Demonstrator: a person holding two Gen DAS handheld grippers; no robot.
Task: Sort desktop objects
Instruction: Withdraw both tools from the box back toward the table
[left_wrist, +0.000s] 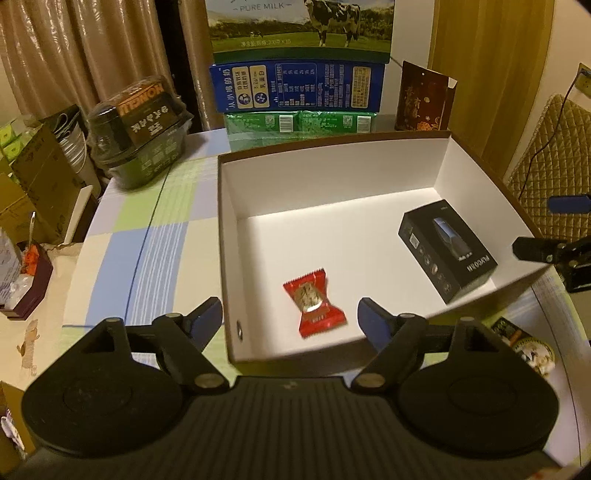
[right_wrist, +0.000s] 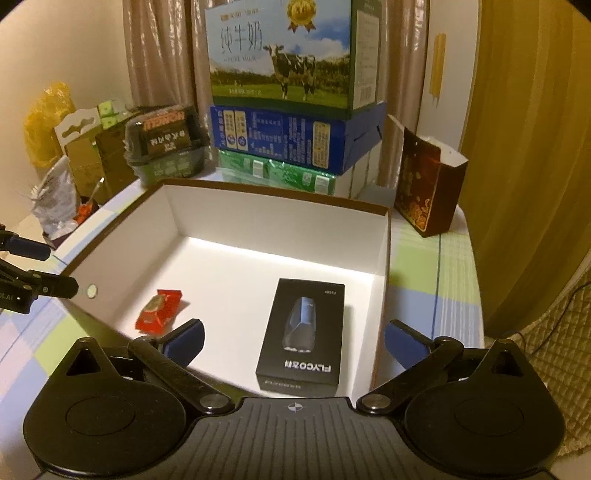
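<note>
A big open white box with a brown rim stands on the table. Inside lie a red candy wrapper and a black FLYCO shaver box. My left gripper is open and empty, just above the box's near wall with the candy between its fingers' line. My right gripper is open and empty, straddling the shaver box from above the near right corner. Each gripper shows at the other view's edge.
Stacked milk cartons stand behind the box. A dark plastic-wrapped tub is back left, a dark red gift bag back right. A small snack packet lies outside the box's right front corner.
</note>
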